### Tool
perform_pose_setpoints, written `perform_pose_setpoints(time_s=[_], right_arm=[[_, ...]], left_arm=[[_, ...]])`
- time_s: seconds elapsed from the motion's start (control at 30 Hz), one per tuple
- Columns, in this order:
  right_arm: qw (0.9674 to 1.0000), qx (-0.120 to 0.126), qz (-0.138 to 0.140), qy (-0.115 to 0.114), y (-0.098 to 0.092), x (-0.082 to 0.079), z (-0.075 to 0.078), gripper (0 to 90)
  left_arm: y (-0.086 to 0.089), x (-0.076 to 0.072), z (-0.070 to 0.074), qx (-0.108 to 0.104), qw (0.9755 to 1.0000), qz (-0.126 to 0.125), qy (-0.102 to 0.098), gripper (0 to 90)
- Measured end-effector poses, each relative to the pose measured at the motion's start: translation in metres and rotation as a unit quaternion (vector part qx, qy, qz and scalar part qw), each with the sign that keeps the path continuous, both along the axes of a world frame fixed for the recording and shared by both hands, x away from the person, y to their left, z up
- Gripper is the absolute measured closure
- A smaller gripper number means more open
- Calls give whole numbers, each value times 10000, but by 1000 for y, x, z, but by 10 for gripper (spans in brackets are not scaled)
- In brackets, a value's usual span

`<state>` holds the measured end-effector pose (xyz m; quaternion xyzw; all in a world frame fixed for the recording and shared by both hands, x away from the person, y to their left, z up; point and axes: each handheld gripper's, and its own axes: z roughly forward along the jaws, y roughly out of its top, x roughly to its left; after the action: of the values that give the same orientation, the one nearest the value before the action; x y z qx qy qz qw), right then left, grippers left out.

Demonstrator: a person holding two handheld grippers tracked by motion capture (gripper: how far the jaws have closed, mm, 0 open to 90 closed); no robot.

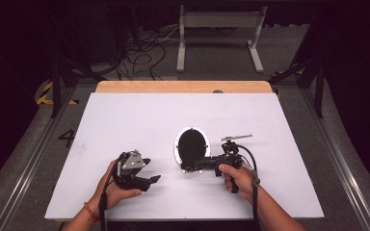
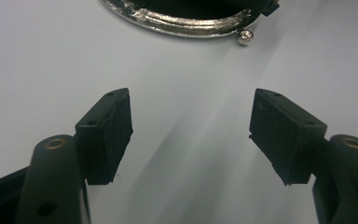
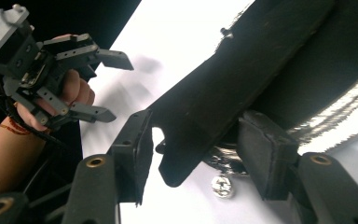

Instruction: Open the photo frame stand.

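A black pan with a shiny metal rim (image 1: 191, 144) lies on the white board (image 1: 125, 120). My right gripper (image 1: 189, 167) points left at the pan's near edge. In the right gripper view its jaws (image 3: 198, 154) straddle the pan's black handle (image 3: 242, 79), with a bright gap showing beside the left pad (image 3: 137, 144). A small shiny screw (image 3: 221, 185) lies on the board just below the handle's tip. My left gripper (image 1: 150, 170) is held left of the pan, open and empty. In the left gripper view its jaws (image 2: 191, 135) face the pan's rim (image 2: 182, 21) and the screw (image 2: 244, 38).
The board lies on a wooden table (image 1: 183, 86) whose far edge shows behind it. A white metal frame (image 1: 219, 33) and loose cables (image 1: 139, 57) sit on the floor beyond. Bare board lies to the left, the right and behind the pan.
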<state>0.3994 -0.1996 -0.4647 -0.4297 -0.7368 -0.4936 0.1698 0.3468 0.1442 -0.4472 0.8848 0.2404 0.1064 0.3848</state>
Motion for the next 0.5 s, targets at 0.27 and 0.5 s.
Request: perform_pose_setpoints(time_s=[0.27,0.5], right_arm=[[9996,171,35,220,6,7,-3,503],[9988,304,83,366,10,13,-6,528]], left_arm=[[-15,13,-9,179,9998,-21,70,311],[-16,21,-11,257,9996,23,75,308]])
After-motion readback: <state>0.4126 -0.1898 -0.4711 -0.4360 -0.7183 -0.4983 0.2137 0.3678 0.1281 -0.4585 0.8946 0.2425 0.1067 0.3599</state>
